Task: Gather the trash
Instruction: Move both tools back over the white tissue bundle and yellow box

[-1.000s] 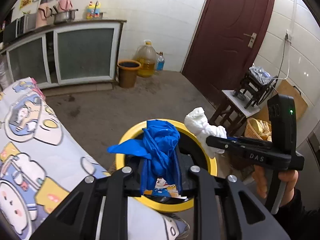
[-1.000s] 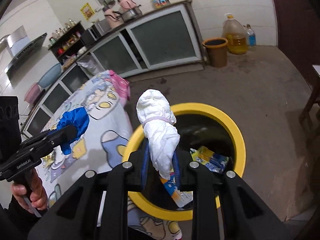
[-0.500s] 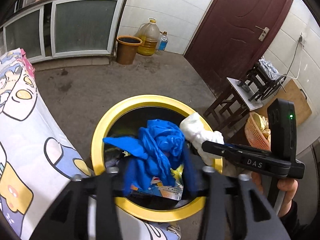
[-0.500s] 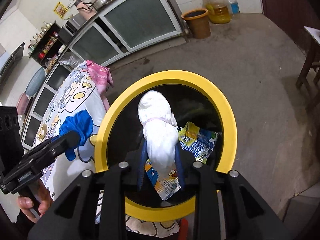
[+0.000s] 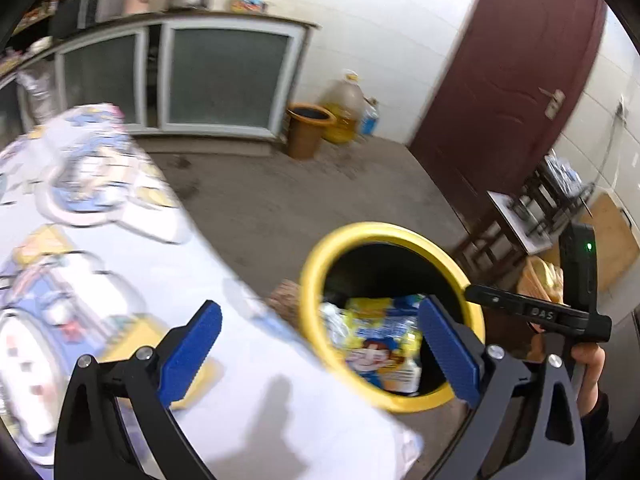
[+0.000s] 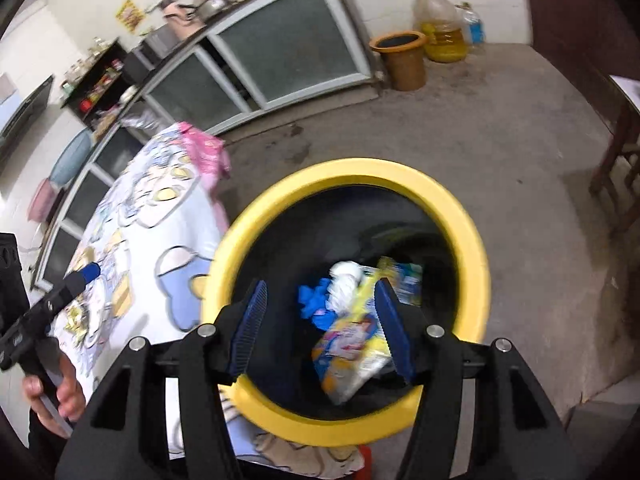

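Hanging over the yellow-rimmed bin (image 6: 472, 236), the right gripper (image 6: 320, 320) had just been opening, nothing between its pads; blue glove (image 6: 316, 304) and white wad (image 6: 344, 280) lay directly below. Left gripper (image 5: 320, 352), likewise just opened wide and empty, stood leftward over the tablecloth (image 5: 120, 264).

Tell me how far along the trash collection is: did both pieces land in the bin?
Done: the blue glove and the white wad lie inside the yellow-rimmed bin, on the snack wrappers. In hand: nothing. The left tongs and right tongs have just been opening and stand empty. Left: I can't make out any trash on the blurred cartoon tablecloth.
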Tool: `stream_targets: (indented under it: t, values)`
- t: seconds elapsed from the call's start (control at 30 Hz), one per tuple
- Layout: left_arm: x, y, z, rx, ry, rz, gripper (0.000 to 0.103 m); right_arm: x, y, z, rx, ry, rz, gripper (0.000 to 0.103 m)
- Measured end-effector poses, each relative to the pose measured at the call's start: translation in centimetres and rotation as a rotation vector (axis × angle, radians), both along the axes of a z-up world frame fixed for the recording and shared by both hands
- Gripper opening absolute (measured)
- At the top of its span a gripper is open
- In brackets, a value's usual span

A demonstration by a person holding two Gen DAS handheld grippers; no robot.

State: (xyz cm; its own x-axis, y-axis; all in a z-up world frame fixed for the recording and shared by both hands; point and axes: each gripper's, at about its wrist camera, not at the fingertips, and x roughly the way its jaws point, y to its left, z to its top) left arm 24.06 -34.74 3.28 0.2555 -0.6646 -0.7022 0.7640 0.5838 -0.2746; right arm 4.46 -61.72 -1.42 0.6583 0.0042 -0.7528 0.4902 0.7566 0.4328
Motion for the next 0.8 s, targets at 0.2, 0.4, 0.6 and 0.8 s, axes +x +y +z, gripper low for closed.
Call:
stream_targets:
  t: [0.2,0.4,0.6,0.8]
  values:
    - [3.7,10.0,3.1,-0.051,-0.066,0.149,0.095,5.4,5.1,3.1,-0.034,-0.063,0.170,0.055]
    - [6.9,22.2,5.6,-0.044,-0.164,0.303,0.095,12.8,13.9,7.3,-0.054,-0.145,0.439,0.056]
    - [10.3,31.1,4.9,0.047,-0.196,0.465,0.095,20.3,22.6,9.2,-0.117,-0.158,0.645,0.056]
    - [12.8,35.9,2.5,0.132,-0.194,0.503,0.095,26.8,30.4,9.7,-0.241,-0.169,0.822,0.058]
